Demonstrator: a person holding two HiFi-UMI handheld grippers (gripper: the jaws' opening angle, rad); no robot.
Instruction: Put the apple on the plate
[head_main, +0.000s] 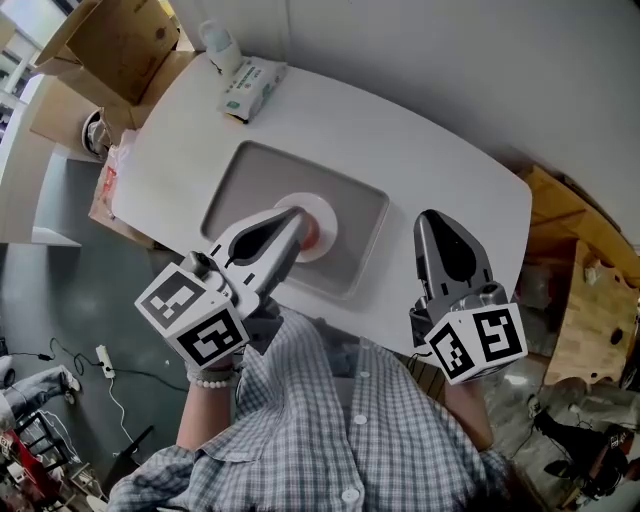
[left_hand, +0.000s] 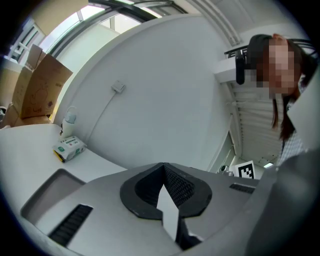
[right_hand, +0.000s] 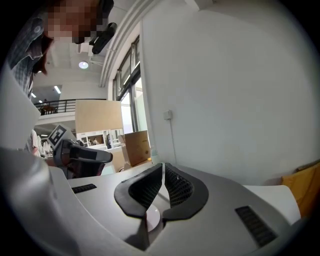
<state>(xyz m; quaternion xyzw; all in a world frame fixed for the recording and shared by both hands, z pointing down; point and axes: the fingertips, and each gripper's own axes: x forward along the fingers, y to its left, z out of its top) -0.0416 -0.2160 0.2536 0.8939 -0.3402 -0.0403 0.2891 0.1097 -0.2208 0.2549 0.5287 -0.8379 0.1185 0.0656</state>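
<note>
A red apple (head_main: 313, 233) lies on the white plate (head_main: 327, 213) in the grey tray (head_main: 250, 170); my left gripper covers most of both. The left gripper (head_main: 297, 217) hovers above the tray, pointing at the plate, jaws shut and empty. Above the table's right part, clear of the tray, my right gripper (head_main: 430, 217) is also shut on nothing. In the left gripper view the shut jaws (left_hand: 163, 169) face the wall, with a tray corner (left_hand: 50, 192) below. Through the right gripper view's closed jaws (right_hand: 163, 170) a sliver of the plate (right_hand: 152, 217) shows.
A tissue pack (head_main: 250, 88) and a white bottle (head_main: 220, 45) stand at the table's far left edge. Open cardboard boxes (head_main: 120, 45) sit beyond that corner. A wooden crate (head_main: 590, 300) stands on the floor at right. The person's checked shirt fills the near side.
</note>
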